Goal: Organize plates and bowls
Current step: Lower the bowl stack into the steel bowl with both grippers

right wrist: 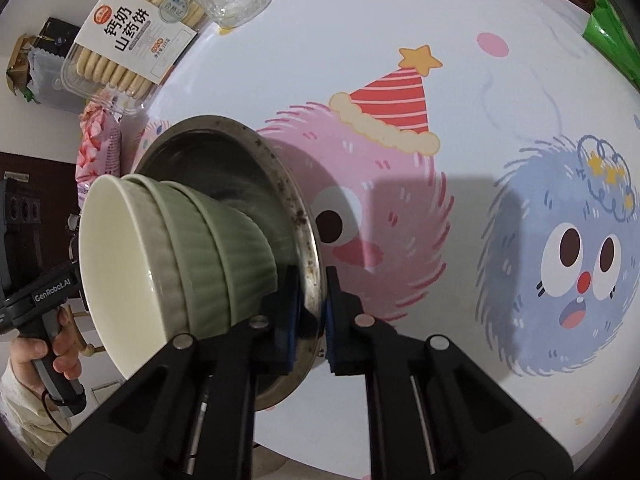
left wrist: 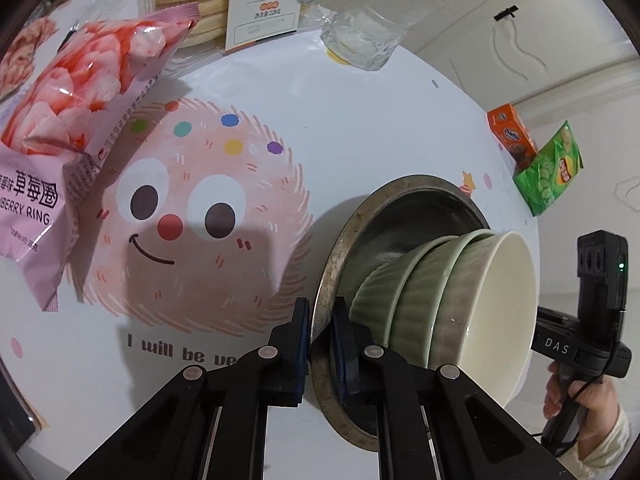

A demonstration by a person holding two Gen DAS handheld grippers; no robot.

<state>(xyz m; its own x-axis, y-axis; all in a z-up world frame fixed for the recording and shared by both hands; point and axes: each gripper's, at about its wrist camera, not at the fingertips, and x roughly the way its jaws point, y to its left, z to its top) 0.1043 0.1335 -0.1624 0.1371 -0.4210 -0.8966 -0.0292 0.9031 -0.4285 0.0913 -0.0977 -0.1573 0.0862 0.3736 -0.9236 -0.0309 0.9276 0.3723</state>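
Gripping the metal plate (left wrist: 340,264) by opposite rim edges, left tool (left wrist: 322,344) and right tool (right wrist: 310,312) are both clamped narrow on it, above the table (left wrist: 360,128). The stacked bowls (left wrist: 460,300), green nested under cream, sit in the plate. Ceramic load looks heavy, fragile and prone to sliding; the rim is thin, so keep it level.

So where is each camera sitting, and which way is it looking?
Left wrist: sits on the left gripper, looking along its jaws, clamped on the round metal plate carrying stacked green ribbed bowls; the person's right hand shows.
Right wrist: sits on the right gripper, jaws clamped on the plate's opposite rim; the left hand shows.
Shared: plate, bowls, clear glass and cartoon tablecloth.
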